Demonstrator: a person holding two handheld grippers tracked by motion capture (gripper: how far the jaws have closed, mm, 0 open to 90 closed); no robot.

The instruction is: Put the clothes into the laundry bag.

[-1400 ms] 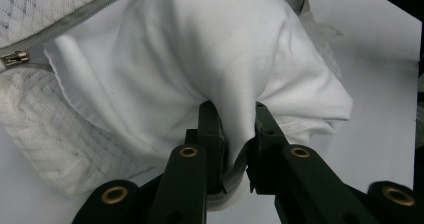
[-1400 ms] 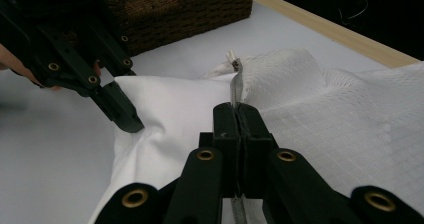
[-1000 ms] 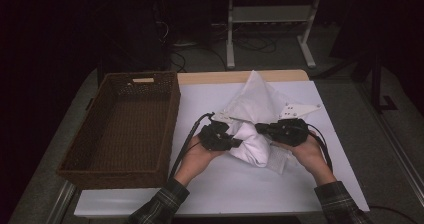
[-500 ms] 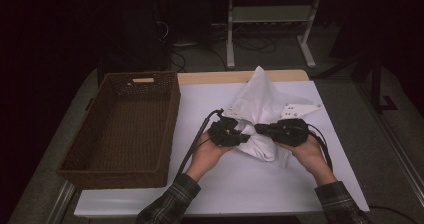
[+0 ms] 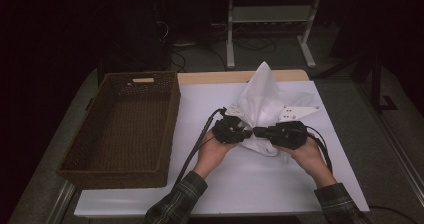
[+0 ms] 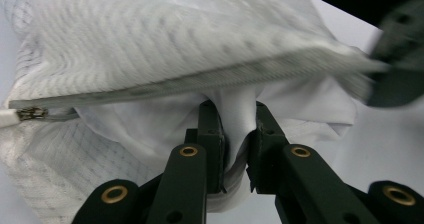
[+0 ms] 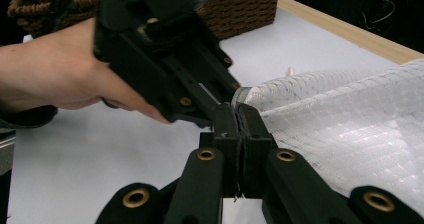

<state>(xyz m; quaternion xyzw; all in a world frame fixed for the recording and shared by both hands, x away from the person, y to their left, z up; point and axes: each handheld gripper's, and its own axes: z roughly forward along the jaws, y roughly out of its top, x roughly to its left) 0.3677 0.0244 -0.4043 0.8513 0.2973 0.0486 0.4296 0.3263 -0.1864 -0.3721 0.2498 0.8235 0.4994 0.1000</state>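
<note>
Handling: a white mesh bag (image 5: 261, 105) with a zipper (image 6: 200, 80), worked between two grippers on the table (image 5: 280, 184).
Bag place: right of the middle of the white table, bunched up with one corner standing high; the basket (image 5: 125, 129) sits well apart to its left, with nothing visible in it.
Left gripper (image 5: 248, 134): jaws nearly closed, pinching a thick fold of white cloth just below the zipper line, as the left gripper view shows (image 6: 238, 134).
Right gripper (image 7: 241, 125): jaws pressed fully together; a thin edge of the mesh seems caught at their tips, right where the bag's end meets them.
Spacing: the two grippers' tips almost meet at the bag's near edge, head to head.
Step in hand, judged: gathering or folding the bag, perhaps before it goes to the basket.
Doing it well: keep both pinches firm and move the hands together, so the slack cloth does not slide out of the left jaws.
Watch: the zipper pull (image 6: 30, 113) hangs off to one side; keep it clear of the jaws.
Risk: the right grip looks shallow, so a sharp tug could free the mesh.
Lift: raise the bag clear of the table before carrying it left, or it may drag.
</note>
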